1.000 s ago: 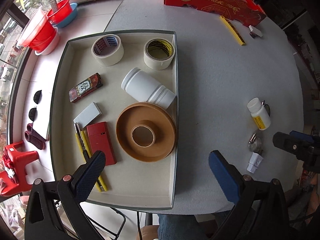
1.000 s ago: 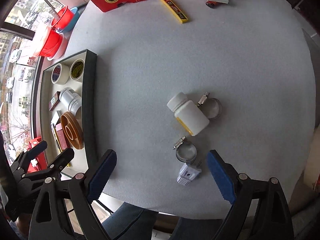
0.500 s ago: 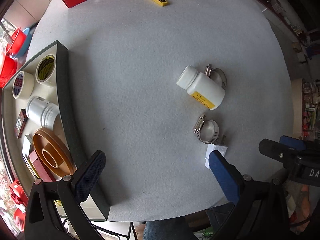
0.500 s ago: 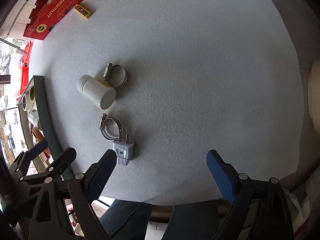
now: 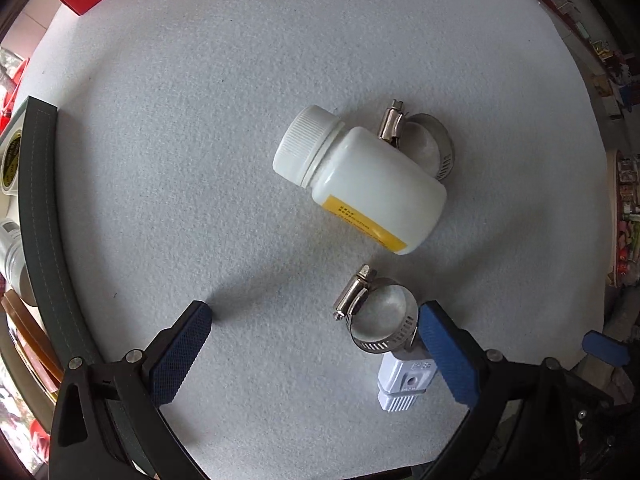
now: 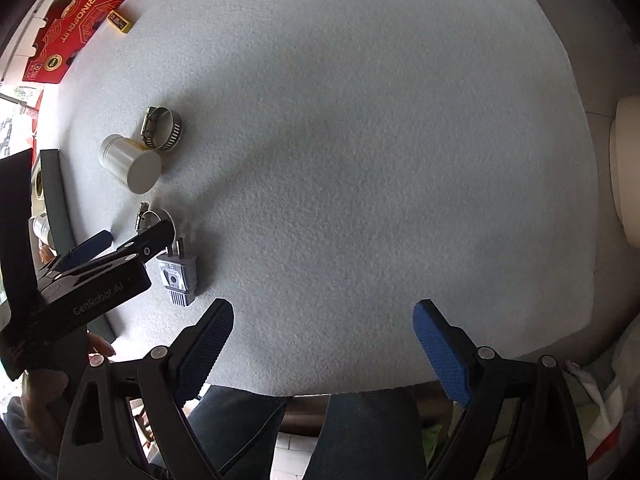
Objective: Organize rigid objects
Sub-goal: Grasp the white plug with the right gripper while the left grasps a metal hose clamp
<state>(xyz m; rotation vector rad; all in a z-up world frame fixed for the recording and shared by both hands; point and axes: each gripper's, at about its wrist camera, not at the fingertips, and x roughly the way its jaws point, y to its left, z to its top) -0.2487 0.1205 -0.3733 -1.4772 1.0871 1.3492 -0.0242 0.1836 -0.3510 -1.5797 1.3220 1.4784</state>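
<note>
- left gripper points down at the white felt-covered table, jaws spread wide, nothing between the pads
- its right blue pad sits just beside the nearer hose clamp and overlaps the white plug adapter in the left wrist view; contact cannot be told
- white pill bottle lies on its side mid-table, yellow label facing down-left, ribbed cap toward upper left
- second hose clamp lies behind the bottle, touching or just beside it
- nearer hose clamp lies between the bottle and the adapter, right against the adapter
- dark-rimmed tray at left edge of the table, well apart from the bottle; tape roll and a brown ring partly visible inside
- red carton and a yellow box at the far edge of the table
- right gripper is wide apart and empty, over bare felt near the table's front edge, well right of the bottle and clamps
- person's hand on the left tool's handle, seen in the right wrist view; jeans-clad legs below the table edge
</note>
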